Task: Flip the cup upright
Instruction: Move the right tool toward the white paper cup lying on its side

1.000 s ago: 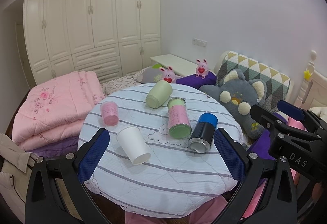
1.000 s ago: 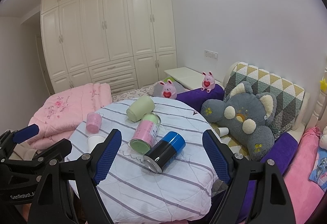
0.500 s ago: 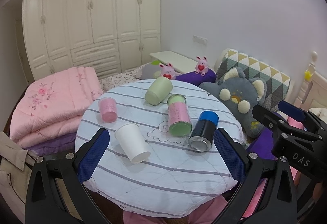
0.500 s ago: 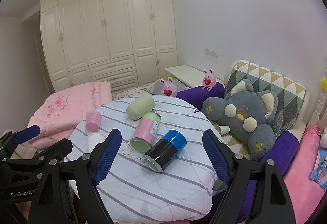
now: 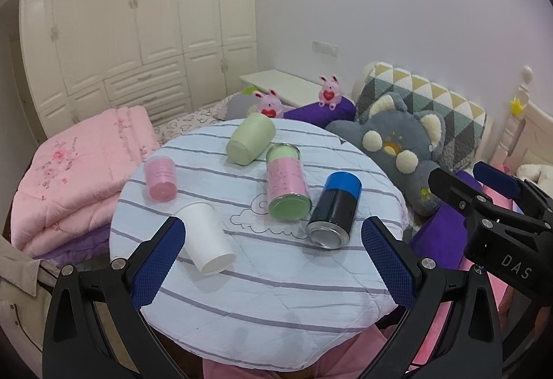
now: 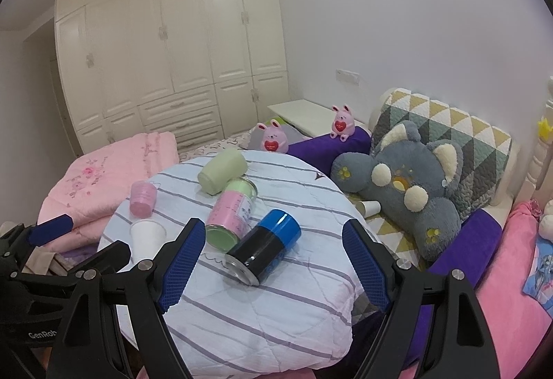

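Observation:
Several cups lie on their sides on a round table with a striped cloth (image 5: 276, 289). A white paper cup (image 5: 206, 237) lies front left, a small pink cup (image 5: 160, 178) behind it, a pale green cup (image 5: 250, 138) at the back, a pink and green cup (image 5: 287, 187) in the middle, and a black and blue cup (image 5: 334, 209) to its right. My left gripper (image 5: 273, 261) is open and empty above the table's front. My right gripper (image 6: 274, 261) is open and empty, with the black and blue cup (image 6: 264, 251) between its fingers' lines, farther off.
A grey plush bear (image 6: 408, 185) and a triangle-pattern pillow (image 6: 449, 126) lie on the bed to the right. A folded pink quilt (image 5: 76, 171) lies to the left. White wardrobes (image 6: 172, 50) stand behind. A small paper cup (image 6: 369, 207) lies on the bed.
Both grippers have drifted slightly toward the table, so the cups look a little larger and lower. The cups have not moved. Both grippers stay open.

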Action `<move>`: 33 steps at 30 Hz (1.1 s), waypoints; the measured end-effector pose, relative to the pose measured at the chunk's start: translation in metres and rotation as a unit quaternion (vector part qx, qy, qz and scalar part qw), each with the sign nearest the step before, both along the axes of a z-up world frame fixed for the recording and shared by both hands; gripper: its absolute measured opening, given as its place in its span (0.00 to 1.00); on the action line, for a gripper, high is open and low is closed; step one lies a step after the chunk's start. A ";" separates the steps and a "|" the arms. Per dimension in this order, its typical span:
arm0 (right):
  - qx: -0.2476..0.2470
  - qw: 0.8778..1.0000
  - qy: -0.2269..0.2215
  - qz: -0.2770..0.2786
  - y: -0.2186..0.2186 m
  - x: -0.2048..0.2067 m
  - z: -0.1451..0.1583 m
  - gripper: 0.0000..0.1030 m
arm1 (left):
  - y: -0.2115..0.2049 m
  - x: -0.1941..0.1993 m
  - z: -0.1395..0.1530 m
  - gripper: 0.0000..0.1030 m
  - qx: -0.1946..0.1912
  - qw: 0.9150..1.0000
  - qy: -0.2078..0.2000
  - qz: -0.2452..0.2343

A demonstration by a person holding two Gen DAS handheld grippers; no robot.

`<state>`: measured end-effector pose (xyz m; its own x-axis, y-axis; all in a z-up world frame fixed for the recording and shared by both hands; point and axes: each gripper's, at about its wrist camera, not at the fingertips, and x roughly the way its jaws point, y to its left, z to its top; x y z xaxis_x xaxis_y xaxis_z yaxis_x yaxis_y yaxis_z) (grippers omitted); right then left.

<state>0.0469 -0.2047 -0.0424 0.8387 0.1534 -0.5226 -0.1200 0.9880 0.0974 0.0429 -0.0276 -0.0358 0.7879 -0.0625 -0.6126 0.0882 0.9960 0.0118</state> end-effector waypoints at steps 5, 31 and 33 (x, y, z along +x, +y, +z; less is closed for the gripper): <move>0.007 1.000 0.011 -0.011 -0.010 0.010 -0.004 0.80 | -0.008 0.010 -0.005 1.00 0.008 1.000 0.011 -0.009; 0.001 0.995 0.080 0.065 0.044 0.077 -0.051 0.80 | 0.075 0.064 -0.066 1.00 -0.041 0.984 0.132 0.109; -0.003 0.994 0.086 0.073 0.052 0.083 -0.055 0.80 | 0.079 0.073 -0.077 1.00 -0.044 0.981 0.151 0.117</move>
